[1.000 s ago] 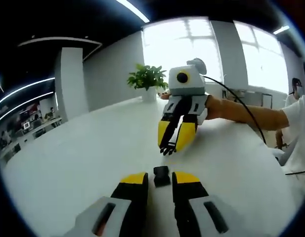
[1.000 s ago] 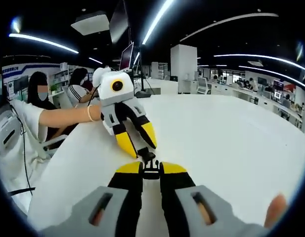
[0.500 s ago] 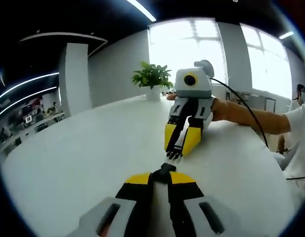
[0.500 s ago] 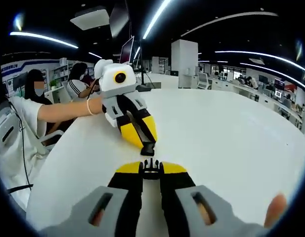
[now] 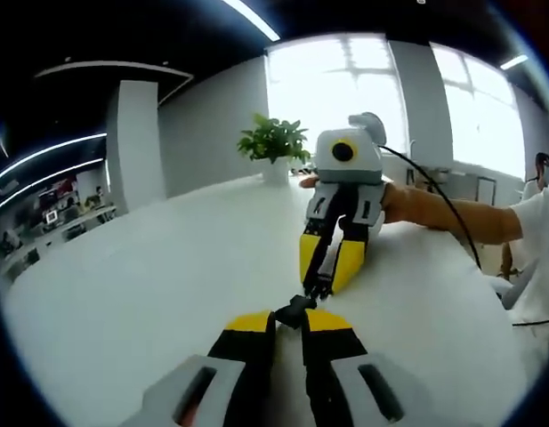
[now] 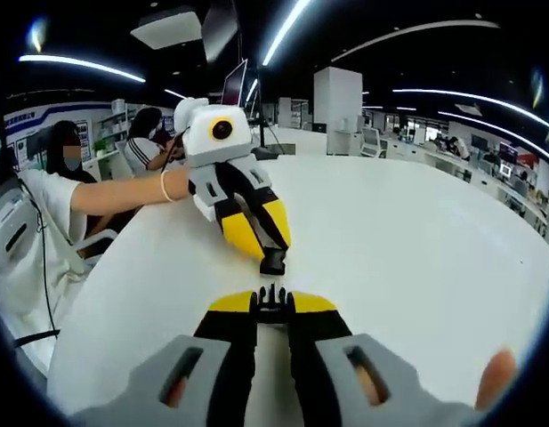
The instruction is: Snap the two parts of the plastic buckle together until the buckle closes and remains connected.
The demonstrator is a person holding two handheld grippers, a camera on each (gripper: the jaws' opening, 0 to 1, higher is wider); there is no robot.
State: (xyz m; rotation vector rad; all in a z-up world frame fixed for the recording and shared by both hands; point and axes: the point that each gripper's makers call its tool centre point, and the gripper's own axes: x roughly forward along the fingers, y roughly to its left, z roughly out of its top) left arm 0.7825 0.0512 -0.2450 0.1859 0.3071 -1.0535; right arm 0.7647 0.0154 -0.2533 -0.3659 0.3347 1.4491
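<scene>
My left gripper (image 5: 289, 322) is shut on the black socket half of the buckle (image 5: 293, 311), which sticks out past its yellow tips. Facing it from the upper right, my right gripper (image 5: 321, 281) is shut on the black pronged half (image 5: 317, 287), whose prongs almost touch the socket. In the right gripper view, the right gripper (image 6: 272, 307) holds the pronged half (image 6: 272, 297) with its prongs pointing up. The left gripper (image 6: 270, 254) comes down from above with the socket half (image 6: 273, 261). A small gap separates the two halves. Both hover just over the white table (image 6: 407, 240).
A potted plant (image 5: 272, 142) stands at the table's far edge. A person's forearm (image 5: 452, 209) reaches in from the right behind the right gripper. Seated people (image 6: 65, 160) and a monitor (image 6: 231, 98) lie beyond the table's left side.
My left gripper has shut on the socket half, which lay on the table between its open jaws. The two grippers have since drawn closer, tip to tip, narrowing the gap between the halves.
</scene>
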